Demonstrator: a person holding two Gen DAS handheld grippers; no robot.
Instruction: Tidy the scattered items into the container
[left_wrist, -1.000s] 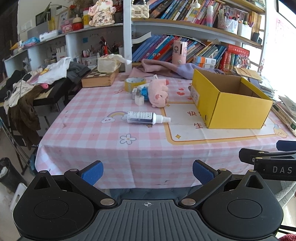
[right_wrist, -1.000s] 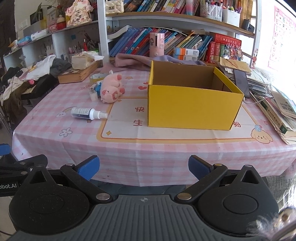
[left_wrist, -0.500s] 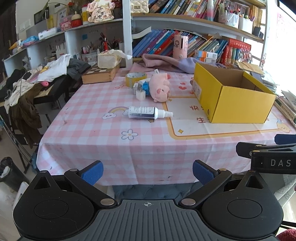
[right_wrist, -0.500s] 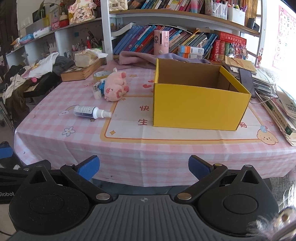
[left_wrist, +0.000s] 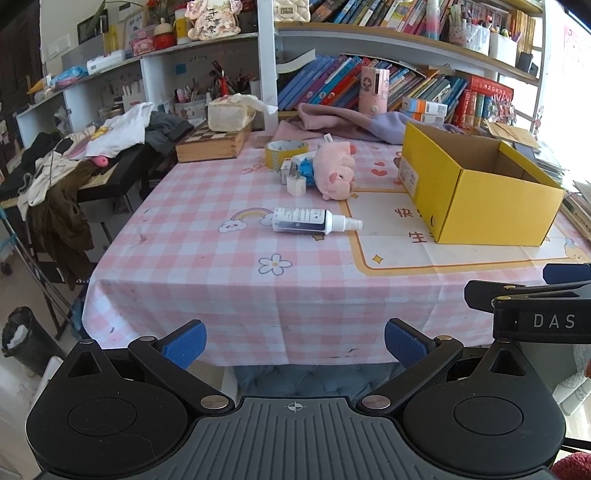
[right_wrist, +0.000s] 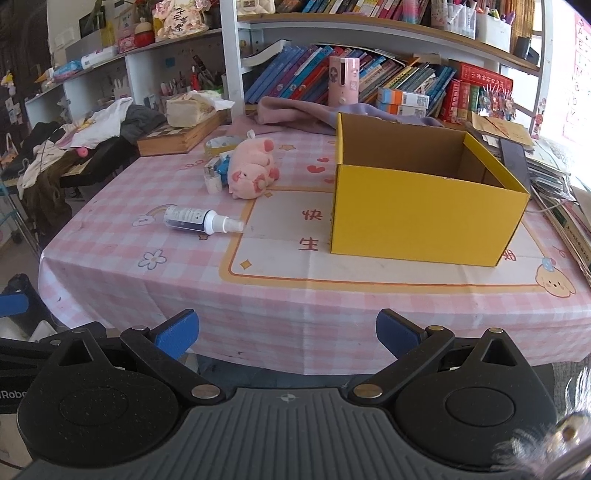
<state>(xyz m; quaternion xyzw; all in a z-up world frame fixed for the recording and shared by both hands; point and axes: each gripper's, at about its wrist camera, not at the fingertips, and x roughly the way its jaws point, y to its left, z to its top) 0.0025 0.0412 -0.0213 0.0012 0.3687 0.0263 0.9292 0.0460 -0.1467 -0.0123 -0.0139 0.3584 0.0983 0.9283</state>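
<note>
An open yellow box (left_wrist: 476, 192) (right_wrist: 424, 206) stands on the right of the pink checked table (left_wrist: 207, 236) (right_wrist: 280, 291). A white spray bottle (left_wrist: 314, 220) (right_wrist: 201, 220) lies left of it. Behind are a pink plush pig (left_wrist: 334, 170) (right_wrist: 251, 168), a white charger plug (left_wrist: 296, 184) (right_wrist: 212, 181), a blue item (left_wrist: 306, 168) and a tape roll (left_wrist: 286, 151) (right_wrist: 221, 144). My left gripper (left_wrist: 293, 343) and right gripper (right_wrist: 286, 332) are open and empty, held before the table's near edge.
A wooden chess box (left_wrist: 212, 144) with a tissue pack sits at the back left. Bookshelves (left_wrist: 369, 85) line the back. A pink cloth (left_wrist: 343, 122) lies behind the box. Clothes cover a stand (left_wrist: 92, 155) at left. Books (right_wrist: 561, 206) are stacked at right.
Both grippers have pulled back and risen a little from the table, so the objects look smaller and farther. Nothing on the table has moved.
</note>
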